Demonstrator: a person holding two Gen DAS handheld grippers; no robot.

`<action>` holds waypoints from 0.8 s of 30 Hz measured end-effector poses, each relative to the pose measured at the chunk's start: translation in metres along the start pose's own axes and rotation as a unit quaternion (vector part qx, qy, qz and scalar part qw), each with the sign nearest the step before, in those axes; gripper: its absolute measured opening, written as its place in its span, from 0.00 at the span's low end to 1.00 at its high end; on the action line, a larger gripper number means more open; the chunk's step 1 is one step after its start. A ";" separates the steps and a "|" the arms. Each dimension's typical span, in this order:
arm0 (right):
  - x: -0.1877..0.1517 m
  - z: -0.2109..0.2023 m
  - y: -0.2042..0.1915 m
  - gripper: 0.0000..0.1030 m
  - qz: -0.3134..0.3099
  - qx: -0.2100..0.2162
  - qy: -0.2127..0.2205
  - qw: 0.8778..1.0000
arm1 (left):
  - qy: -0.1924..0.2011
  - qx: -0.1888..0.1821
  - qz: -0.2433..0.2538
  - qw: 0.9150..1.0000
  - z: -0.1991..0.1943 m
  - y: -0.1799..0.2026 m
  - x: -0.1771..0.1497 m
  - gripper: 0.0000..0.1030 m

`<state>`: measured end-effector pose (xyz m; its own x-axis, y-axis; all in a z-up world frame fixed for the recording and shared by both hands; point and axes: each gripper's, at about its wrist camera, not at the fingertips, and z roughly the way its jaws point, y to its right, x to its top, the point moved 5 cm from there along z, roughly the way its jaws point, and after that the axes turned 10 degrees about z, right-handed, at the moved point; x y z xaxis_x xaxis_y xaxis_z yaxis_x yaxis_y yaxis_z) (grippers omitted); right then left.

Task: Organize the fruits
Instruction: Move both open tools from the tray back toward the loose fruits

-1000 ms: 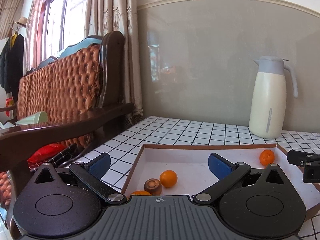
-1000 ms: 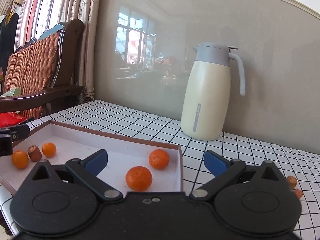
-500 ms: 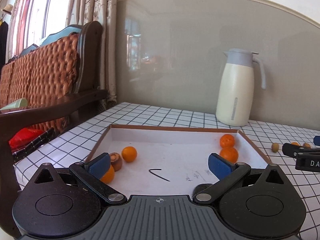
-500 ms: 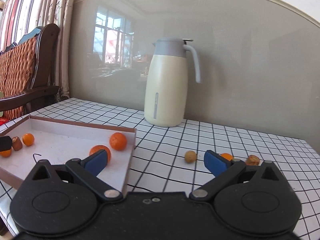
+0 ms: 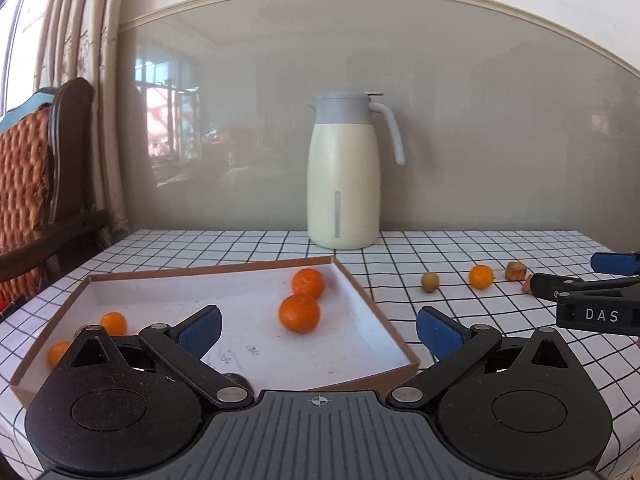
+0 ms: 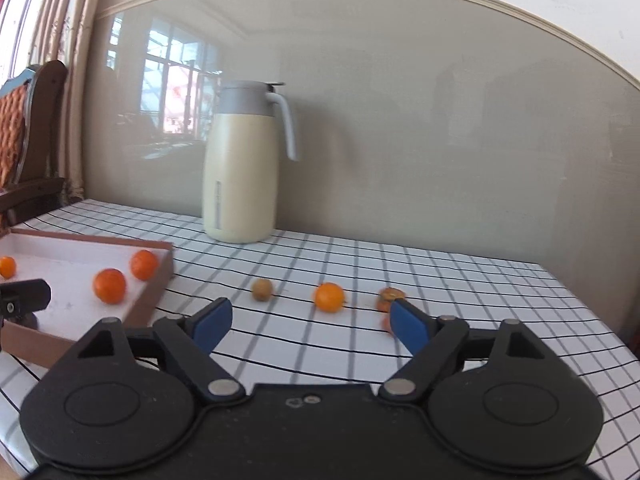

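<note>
The shallow cardboard tray [image 5: 384,322] lies on the checked tablecloth [image 5: 460,344] in the lower left of the left wrist view, its long axis running from the lower left toward the upper right, where one corner points at the cream jug [image 5: 343,184] standing upright against the wall. Inside it two oranges [image 5: 300,314] sit just beside each other near the right-hand wall, and two smaller orange fruits [image 5: 113,323] lie near the left wall, partly hidden behind the tool. Outside the tray, to its right, a row of loose fruit runs roughly level across the cloth: a round brownish-green fruit [image 6: 262,289], a small orange [image 6: 329,297], and a darker orange-brown piece [image 6: 390,296] whose shape is too blurred to read. The left gripper [image 5: 318,330] hovers over the tray's near right part with its blue pads spread wide and nothing between them. The right gripper [image 6: 306,322] points at the loose row from the lower middle of its own view; its jaws are closing with only bare cloth between them, and the right pad [image 6: 408,326] overlaps the brown piece in the picture
</note>
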<state>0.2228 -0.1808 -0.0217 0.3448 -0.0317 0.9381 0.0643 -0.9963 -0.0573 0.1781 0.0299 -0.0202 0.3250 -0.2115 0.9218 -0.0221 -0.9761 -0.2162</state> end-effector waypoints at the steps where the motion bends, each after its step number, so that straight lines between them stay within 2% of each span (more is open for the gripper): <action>1: -0.001 0.000 0.006 0.72 0.001 -0.003 -0.003 1.000 | 0.004 -0.007 0.005 1.000 0.001 0.007 0.002 0.99; 11: 0.002 0.012 0.050 0.67 0.003 -0.034 -0.009 0.999 | 0.026 -0.045 0.035 0.998 0.025 0.061 0.031 0.99; 18: 0.006 0.038 0.067 0.63 0.010 -0.047 -0.020 0.999 | 0.003 -0.059 0.035 0.998 0.060 0.092 0.038 0.99; 21: 0.005 0.049 0.075 0.61 0.012 -0.051 -0.028 0.998 | -0.013 -0.063 0.038 0.997 0.077 0.108 0.037 0.88; 24: 0.003 0.060 0.082 0.60 0.024 -0.049 -0.040 0.998 | -0.031 -0.065 0.036 0.997 0.094 0.118 0.033 0.87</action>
<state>0.2857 -0.2582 -0.0439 0.4191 -0.0779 0.9046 -0.0446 -0.9969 -0.0652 0.2752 -0.0878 -0.0454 0.3760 -0.2823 0.8826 -0.1688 -0.9574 -0.2344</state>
